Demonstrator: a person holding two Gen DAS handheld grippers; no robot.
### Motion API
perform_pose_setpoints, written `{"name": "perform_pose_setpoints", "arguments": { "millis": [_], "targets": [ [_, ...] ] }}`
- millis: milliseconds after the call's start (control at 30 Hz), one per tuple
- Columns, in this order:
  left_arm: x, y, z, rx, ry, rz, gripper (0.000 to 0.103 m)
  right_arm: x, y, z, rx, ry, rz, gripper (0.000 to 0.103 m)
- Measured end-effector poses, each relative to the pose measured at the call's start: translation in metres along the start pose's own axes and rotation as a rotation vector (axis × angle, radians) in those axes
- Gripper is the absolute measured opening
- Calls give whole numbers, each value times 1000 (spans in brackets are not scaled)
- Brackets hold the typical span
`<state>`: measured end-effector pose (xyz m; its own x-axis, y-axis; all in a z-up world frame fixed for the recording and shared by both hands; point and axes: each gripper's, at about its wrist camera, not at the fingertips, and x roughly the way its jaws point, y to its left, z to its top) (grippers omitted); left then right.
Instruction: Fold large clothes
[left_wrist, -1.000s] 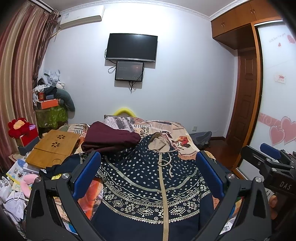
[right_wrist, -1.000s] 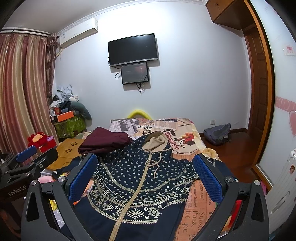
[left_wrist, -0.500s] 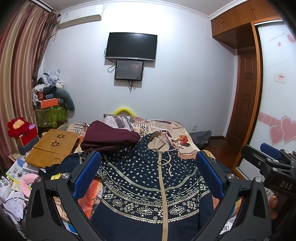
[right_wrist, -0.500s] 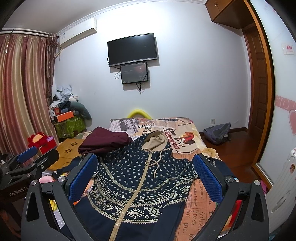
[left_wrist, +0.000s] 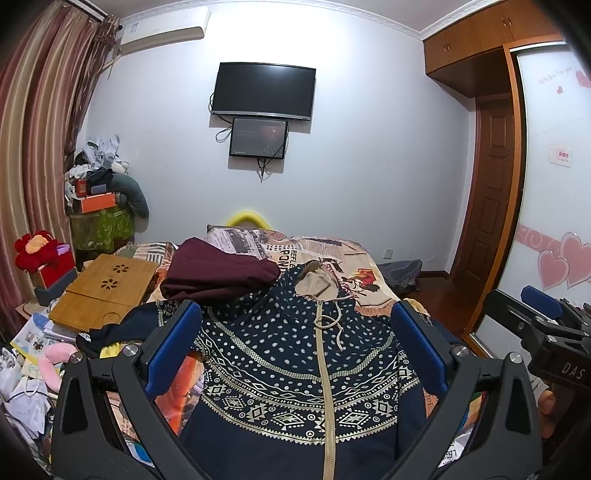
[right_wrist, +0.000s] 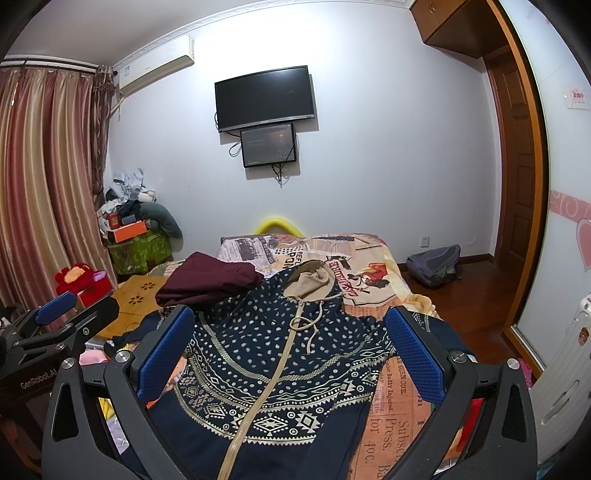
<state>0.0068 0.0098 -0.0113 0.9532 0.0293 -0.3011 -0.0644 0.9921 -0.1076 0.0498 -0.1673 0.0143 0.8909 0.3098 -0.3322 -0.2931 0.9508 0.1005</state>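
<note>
Nothing much has moved since the earlier frames: both grippers hover where they were, over the near end of the bed (right_wrist: 373, 258), and the hoodie (left_wrist: 295, 354) lies unchanged. Left gripper (left_wrist: 295, 347) and right gripper (right_wrist: 291, 347) are both spread wide, with nothing between the blue pads. From either gripper the hoodie lies straight ahead at 12 o'clock, front up, zip closed, its long axis running away from the hem near the grippers to the tan hood (left_wrist: 314, 282) at the far end. In the left view the zip (left_wrist: 327, 387) runs almost dead centre; in the right view it slants toward 7 o'clock, so the left gripper looks squarer to the midline and the right sits nearer the garment's right edge. At 11 o'clock a maroon garment (left_wrist: 218, 271) overlaps the left shoulder, and a wooden tray (left_wrist: 105, 288) crowds 10 o'clock. Open bedspread shows at 1 to 3 o'clock, probably the freer side for folding
</note>
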Motion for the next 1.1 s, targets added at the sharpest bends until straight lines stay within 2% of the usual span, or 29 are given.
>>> {"name": "perform_pose_setpoints", "arguments": {
  "millis": [733, 933, 1100],
  "targets": [
    [11, 2, 1, -5, 13, 8, 103, 8, -2, -1, 3, 19, -11, 103],
    [28, 11, 4, -11, 25, 19, 103, 22, -4, 5, -11, 27, -23, 103],
    [55, 37, 16, -25, 35, 37, 103, 46, -7, 14, -37, 24, -52, 103]
  ]
}}
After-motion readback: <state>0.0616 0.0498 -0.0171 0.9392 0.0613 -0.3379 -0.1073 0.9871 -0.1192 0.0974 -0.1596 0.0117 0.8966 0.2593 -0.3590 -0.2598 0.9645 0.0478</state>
